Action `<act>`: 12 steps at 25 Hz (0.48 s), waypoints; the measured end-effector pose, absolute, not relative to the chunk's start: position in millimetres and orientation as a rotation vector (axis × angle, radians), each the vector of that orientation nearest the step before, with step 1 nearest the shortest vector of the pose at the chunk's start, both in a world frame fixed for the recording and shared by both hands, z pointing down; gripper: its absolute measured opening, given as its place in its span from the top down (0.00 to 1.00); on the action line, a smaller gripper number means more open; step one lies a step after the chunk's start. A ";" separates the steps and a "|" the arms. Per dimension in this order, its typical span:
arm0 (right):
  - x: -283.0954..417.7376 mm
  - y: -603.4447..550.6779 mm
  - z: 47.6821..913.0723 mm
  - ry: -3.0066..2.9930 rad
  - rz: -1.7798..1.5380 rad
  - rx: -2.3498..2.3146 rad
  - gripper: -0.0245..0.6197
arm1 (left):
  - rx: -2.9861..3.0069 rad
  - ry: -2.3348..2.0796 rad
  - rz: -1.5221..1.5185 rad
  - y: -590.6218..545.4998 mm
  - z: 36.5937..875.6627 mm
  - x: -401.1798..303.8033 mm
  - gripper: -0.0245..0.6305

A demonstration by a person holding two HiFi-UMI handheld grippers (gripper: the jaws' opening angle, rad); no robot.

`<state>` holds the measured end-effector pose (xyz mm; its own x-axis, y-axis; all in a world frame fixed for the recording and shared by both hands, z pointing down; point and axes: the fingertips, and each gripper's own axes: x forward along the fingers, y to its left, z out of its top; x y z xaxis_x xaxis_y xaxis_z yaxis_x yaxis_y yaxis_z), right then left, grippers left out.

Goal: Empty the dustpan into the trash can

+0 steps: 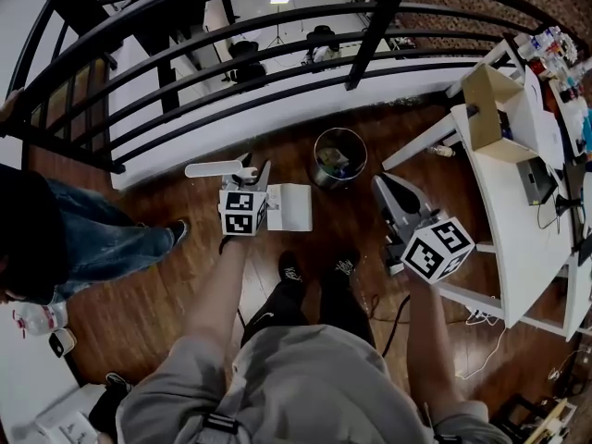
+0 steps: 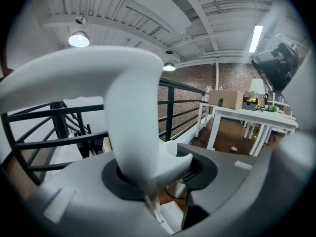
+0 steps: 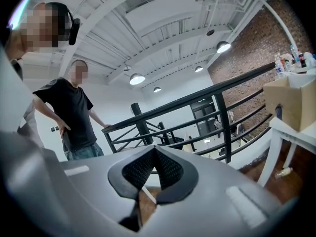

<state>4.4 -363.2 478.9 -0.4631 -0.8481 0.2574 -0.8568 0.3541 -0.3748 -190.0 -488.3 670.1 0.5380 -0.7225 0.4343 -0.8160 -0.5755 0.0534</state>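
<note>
Stood in black shoes [image 1: 291, 268] on the dark wooden floor [image 1: 185, 294]. Clamped the left gripper [image 1: 255, 176] onto the white handle [image 1: 213, 168] of the dustpan [image 1: 289, 207], both pads pressed against it and the gap between the jaws filled with white plastic in the left gripper view. Had the handle sticking out toward 9 o'clock from the jaws and the pan, a white rectangle from above, at 4 o'clock of the gripper's tips; could not tell whether touching the floor or just above it. Held the right gripper [image 1: 388, 192] at 3 o'clock of the dustpan, jaws pressed together with nothing between them. Found the round metal trash can [image 1: 339, 131] at 1 o'clock of the dustpan, near but apart from it, and at 10 o'clock of the right gripper, with some rubbish [image 1: 335, 160] inside. Noted a white table [image 1: 513, 211] at 3 o'clock of the right gripper, bearing a cardboard box [image 1: 490, 109] at 2 o'clock of the trash can. Noted a bystander's jeans leg [image 1: 102, 239] at 9 o'clock of the left gripper. Farthest, at 12 o'clock beyond the trash can, made out a black metal railing [image 1: 231, 91].
</note>
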 end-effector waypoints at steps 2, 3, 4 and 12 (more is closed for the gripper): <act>-0.8 -364.1 477.4 -2.583 0.728 1.596 0.96 | 2.473 -1.317 0.562 -483.6 674.8 -201.6 0.71; -3.0 -365.1 476.5 -2.588 0.726 1.587 0.96 | 2.454 -1.323 0.563 -481.4 675.2 -205.9 0.72; -5.3 -366.3 475.7 -2.594 0.724 1.577 0.96 | 2.439 -1.325 0.560 -478.9 674.8 -209.3 0.72; -37.0 -375.4 465.5 -2.669 0.714 1.477 0.96 | 2.312 -1.341 0.593 -451.7 685.7 -241.3 0.60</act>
